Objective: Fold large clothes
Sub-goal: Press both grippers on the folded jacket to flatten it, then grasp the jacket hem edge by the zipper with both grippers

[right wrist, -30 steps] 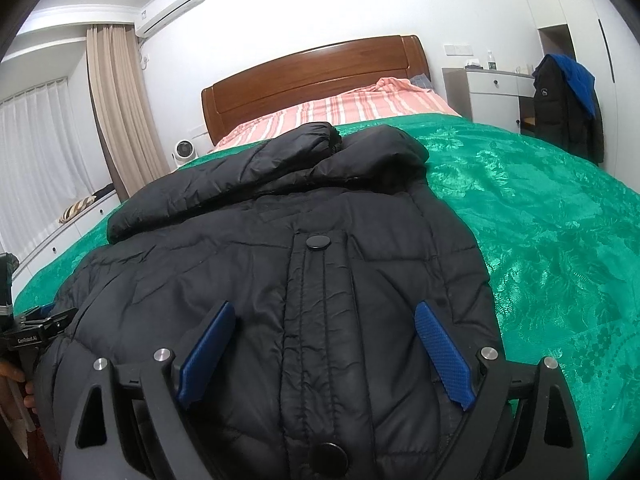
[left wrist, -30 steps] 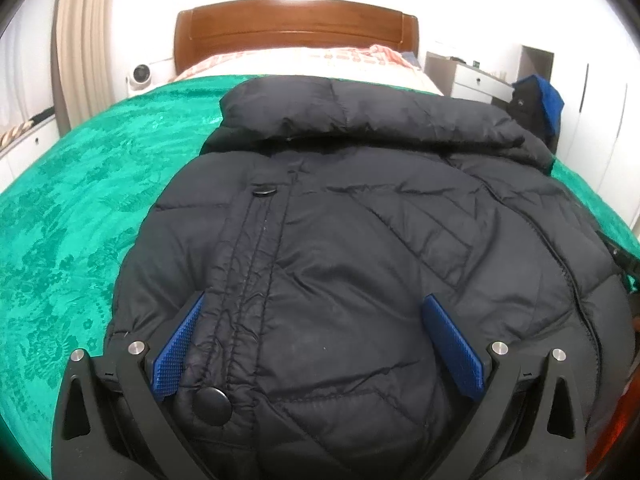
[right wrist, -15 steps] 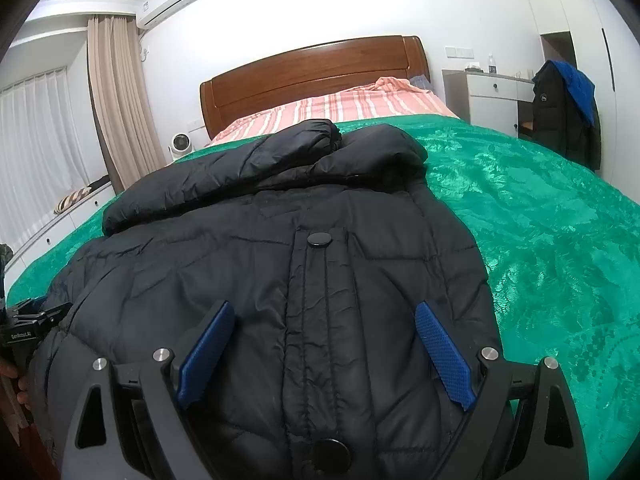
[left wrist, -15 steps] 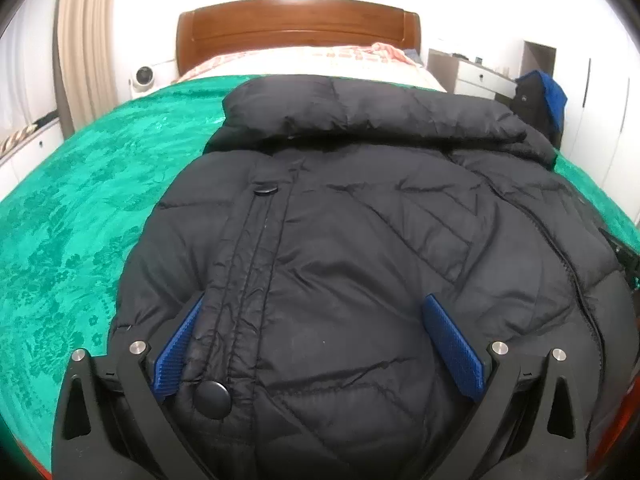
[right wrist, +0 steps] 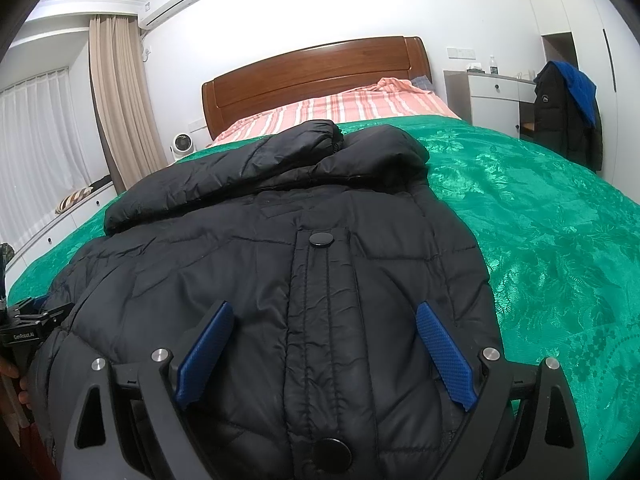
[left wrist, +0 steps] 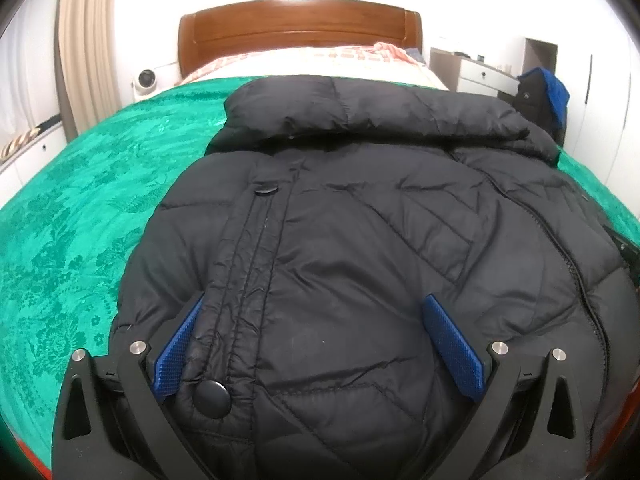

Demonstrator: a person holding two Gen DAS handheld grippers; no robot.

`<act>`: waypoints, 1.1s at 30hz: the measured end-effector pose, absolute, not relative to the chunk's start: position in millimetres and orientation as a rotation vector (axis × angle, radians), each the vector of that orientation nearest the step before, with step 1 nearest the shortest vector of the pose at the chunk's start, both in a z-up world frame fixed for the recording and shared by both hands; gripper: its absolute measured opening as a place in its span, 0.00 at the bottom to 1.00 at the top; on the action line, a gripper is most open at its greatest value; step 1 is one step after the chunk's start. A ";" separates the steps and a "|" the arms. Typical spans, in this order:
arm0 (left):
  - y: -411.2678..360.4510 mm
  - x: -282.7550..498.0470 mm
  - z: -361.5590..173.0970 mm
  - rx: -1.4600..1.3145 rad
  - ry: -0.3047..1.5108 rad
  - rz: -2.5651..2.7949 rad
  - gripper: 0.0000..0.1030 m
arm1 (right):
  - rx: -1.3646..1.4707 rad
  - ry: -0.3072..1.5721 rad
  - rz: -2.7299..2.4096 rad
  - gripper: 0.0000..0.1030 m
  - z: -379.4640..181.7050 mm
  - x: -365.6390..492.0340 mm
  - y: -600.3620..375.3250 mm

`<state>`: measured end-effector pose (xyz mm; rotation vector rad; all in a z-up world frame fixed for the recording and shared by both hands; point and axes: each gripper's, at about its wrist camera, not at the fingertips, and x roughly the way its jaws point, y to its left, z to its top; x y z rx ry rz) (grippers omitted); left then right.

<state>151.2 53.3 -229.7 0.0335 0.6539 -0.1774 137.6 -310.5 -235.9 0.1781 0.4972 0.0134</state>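
Observation:
A large black puffer jacket (left wrist: 360, 240) lies front-up on the green bedspread (left wrist: 80, 220), collar toward the headboard and one sleeve (right wrist: 224, 172) folded across below the collar. My left gripper (left wrist: 314, 300) is at the jacket's near hem, open wide, with a bulge of fabric and the snap-button placket (left wrist: 212, 394) between its blue pads (left wrist: 454, 346). My right gripper (right wrist: 324, 306) is at the same hem further right, open just as wide over the placket (right wrist: 320, 320). In the right wrist view the left gripper's body (right wrist: 24, 326) shows at the left edge, held by a hand (right wrist: 12, 376).
The wooden headboard (right wrist: 316, 76) and a striped sheet (right wrist: 340, 110) lie beyond the jacket. A white dresser (right wrist: 496, 96) and a dark coat with a blue hood (right wrist: 568, 112) stand at the right. A small fan (right wrist: 182, 144) and curtains (right wrist: 116, 100) are on the left.

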 end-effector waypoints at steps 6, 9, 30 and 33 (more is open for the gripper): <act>53.3 151.2 -229.6 0.034 0.653 -0.177 1.00 | 0.178 0.497 0.013 0.90 -236.0 137.7 -310.4; 53.3 151.1 -229.6 0.034 0.653 -0.177 1.00 | 0.177 0.497 0.014 0.90 -236.0 137.8 -310.3; 54.8 151.4 -228.2 0.047 0.675 -0.181 1.00 | 0.090 0.584 -0.047 0.91 -233.5 138.4 -302.9; 53.9 151.0 -225.9 0.070 0.727 -0.179 1.00 | 0.059 0.629 -0.061 0.92 -230.3 133.9 -299.8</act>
